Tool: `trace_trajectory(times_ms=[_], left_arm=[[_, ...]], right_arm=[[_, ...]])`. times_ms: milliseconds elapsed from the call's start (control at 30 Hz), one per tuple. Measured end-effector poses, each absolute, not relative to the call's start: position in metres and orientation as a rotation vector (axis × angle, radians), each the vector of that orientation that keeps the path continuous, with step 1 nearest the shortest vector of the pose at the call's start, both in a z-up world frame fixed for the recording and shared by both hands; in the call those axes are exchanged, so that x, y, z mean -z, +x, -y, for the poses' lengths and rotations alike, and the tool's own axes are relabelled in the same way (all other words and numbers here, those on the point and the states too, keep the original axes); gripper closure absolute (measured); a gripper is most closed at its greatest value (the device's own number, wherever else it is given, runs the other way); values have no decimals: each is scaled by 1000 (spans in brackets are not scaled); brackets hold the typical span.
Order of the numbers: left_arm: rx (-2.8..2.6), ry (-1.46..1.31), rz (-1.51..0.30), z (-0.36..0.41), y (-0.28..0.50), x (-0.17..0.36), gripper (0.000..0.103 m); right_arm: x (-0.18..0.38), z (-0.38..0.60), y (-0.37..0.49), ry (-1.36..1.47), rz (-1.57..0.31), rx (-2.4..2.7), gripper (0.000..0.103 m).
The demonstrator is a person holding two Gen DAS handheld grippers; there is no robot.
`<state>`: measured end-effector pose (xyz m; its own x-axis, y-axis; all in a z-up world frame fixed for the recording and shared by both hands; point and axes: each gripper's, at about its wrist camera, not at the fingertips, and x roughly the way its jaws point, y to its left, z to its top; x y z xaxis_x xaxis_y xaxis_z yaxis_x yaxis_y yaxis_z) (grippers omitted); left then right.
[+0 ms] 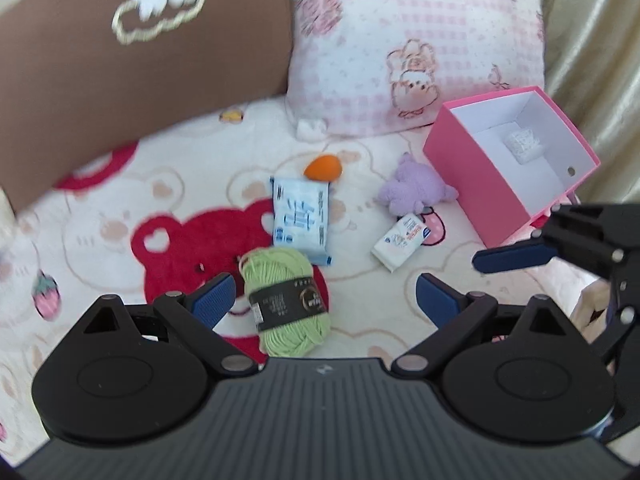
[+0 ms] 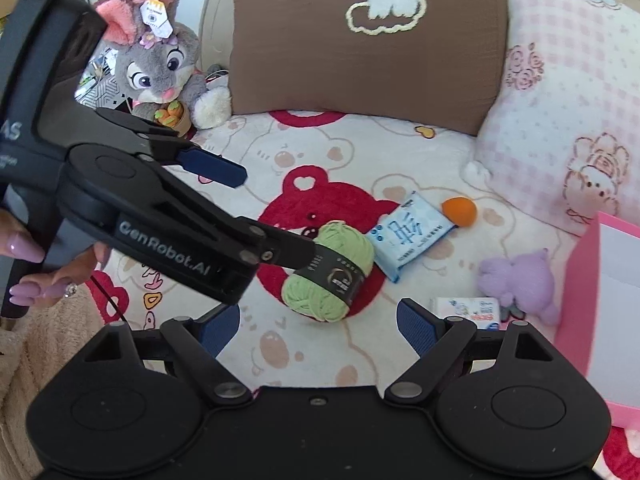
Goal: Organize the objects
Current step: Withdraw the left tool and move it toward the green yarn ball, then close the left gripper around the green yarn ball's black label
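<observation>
Green yarn (image 1: 286,298), a skein with a dark paper band round its middle, lies on the bear-print blanket (image 1: 372,312) of the bed, over a red bear face; in your left wrist view its long axis runs nearly straight away from you, far end tipped a little to the left, and it sits between the fingers of your left tongs (image 1: 324,294), nearer the left pad and not pinched. Your left tongs stand spread wide. Your right tongs (image 2: 318,320) are spread wide too, with nothing between them (in that view the skein lies just beyond them, slanting from lower left to upper right). Just past the yarn lies a blue-and-white tissue pack (image 1: 301,214), its long axis also pointing away from you, and an orange sponge (image 1: 323,167) sits at its far end. To the right lie a purple plush (image 1: 414,188) and a small white pack (image 1: 398,242), beside the open pink box (image 1: 472,184), which holds a small clear thing I cannot make out. A brown pillow (image 2: 360,52) and a pink checked pillow (image 1: 420,40) stand behind.
</observation>
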<state>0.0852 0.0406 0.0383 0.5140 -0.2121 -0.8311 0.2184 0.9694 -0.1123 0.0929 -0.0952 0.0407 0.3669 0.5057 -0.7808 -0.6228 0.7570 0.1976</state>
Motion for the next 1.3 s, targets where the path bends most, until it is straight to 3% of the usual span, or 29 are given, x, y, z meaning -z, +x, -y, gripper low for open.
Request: trace_trajectory(times_ms=[400,800,1300], left_arm=[[238,-87,-1080,-79,110,7,8],[215,-249,-1135,-102,122,46,9],[183,-388,-1261,-119,154,107,17]], right_arm=[[-1,47,123,-190,-963,-657,15],[58,41,140,-46,-1016,-617,15],[88,52,152,127,-1043,-659,15]])
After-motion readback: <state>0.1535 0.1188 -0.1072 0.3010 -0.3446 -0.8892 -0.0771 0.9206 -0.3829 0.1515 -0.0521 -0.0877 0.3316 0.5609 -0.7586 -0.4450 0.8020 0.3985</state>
